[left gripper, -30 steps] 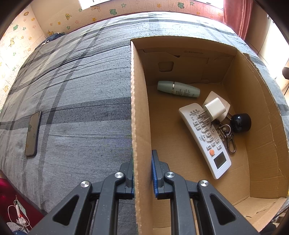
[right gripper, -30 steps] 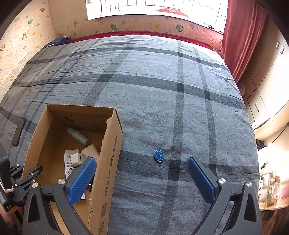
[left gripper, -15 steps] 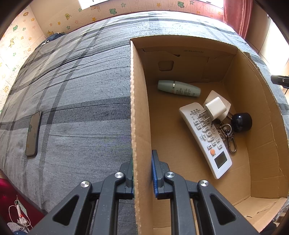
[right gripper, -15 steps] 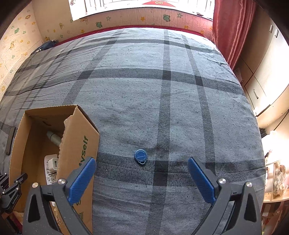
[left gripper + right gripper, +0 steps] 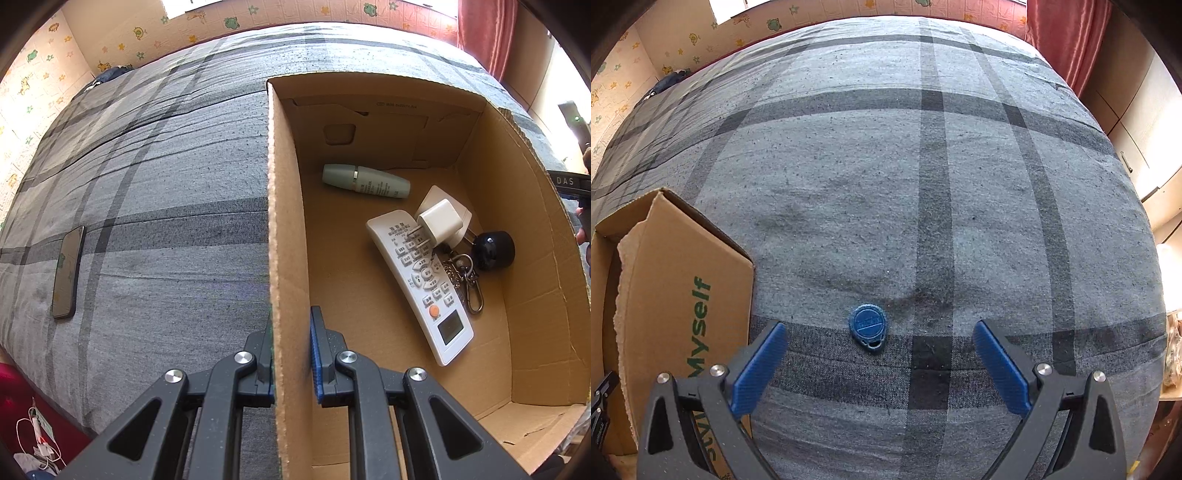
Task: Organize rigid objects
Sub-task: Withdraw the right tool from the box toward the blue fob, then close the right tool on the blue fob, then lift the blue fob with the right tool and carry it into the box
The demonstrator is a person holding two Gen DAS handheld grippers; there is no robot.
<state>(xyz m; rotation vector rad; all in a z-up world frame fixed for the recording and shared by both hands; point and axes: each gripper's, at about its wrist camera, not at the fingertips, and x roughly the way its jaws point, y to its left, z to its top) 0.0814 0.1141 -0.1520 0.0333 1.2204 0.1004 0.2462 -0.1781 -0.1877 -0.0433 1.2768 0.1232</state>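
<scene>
Left gripper (image 5: 290,350) pinches the wall of the brown cardboard box (image 5: 286,229), green "Myself" printed on its outside. Right gripper (image 5: 879,354) spread wide over the round blue plastic tag (image 5: 868,326) on the grey plaid bedsheet (image 5: 923,184), just right of the box; tag's writing unreadable.

Bright daylight from far window, soft shadows, sharp focus, strong fisheye edge warp.

A dark phone (image 5: 66,273) lies flat on the grey plaid bedspread (image 5: 166,184).
</scene>
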